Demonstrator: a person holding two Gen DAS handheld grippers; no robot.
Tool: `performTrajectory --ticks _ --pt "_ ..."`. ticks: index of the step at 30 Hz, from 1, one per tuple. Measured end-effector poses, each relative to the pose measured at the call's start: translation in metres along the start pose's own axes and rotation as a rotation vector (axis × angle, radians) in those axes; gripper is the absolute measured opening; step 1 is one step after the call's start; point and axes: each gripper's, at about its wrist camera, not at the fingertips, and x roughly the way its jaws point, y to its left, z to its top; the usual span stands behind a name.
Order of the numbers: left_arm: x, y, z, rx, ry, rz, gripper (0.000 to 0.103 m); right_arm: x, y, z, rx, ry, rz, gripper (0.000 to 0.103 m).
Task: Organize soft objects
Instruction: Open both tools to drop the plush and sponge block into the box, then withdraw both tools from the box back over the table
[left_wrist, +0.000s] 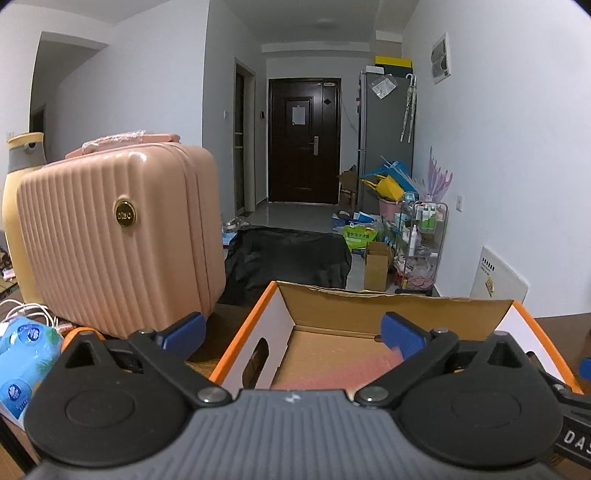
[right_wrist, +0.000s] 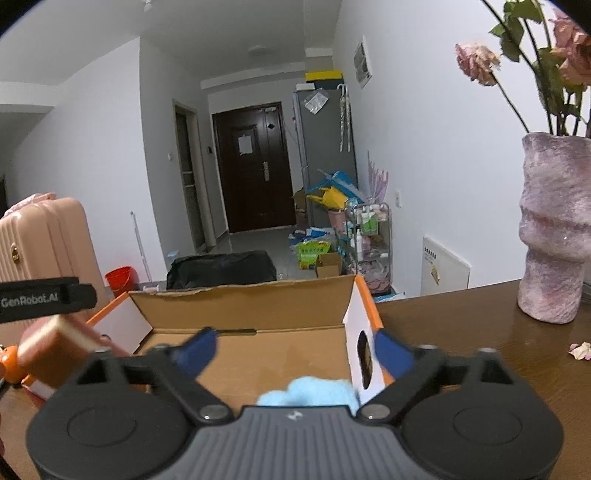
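An open cardboard box (left_wrist: 399, 314) with an orange rim stands on the brown table, right in front of both grippers. My left gripper (left_wrist: 293, 330) is open over the box; a blurred pink patch (left_wrist: 332, 369) shows low between its fingers, touching neither pad. My right gripper (right_wrist: 295, 352) is open too, above the box (right_wrist: 240, 306). A light blue fluffy thing (right_wrist: 310, 393) lies in the box under it, free of the pads. At the left a blurred pink block with a cream side (right_wrist: 55, 347) hangs below the left gripper's strap (right_wrist: 37, 299), near the box's left wall.
A pink ribbed suitcase (left_wrist: 118, 236) stands on the table left of the box, with blue tissue packs (left_wrist: 22, 354) and white cables before it. A pink textured vase (right_wrist: 554, 236) with dried roses stands at the right. Beyond the table lie a black bag and floor clutter.
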Motion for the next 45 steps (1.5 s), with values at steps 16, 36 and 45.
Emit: performTrajectory --ticks 16,36,45 --pt "-0.004 0.008 0.000 -0.034 0.013 -0.020 0.103 -0.015 -0.004 -0.002 -0.005 -0.029 -0.013 0.103" --pt "-0.058 0.036 0.003 -0.048 -0.061 -0.068 0.103 -0.066 -0.015 -0.015 -0.028 -0.091 0.021 0.103" --pt "-0.094 0.041 -0.008 -0.006 -0.068 -0.098 0.103 -0.097 -0.014 -0.026 -0.074 -0.102 0.029 0.103"
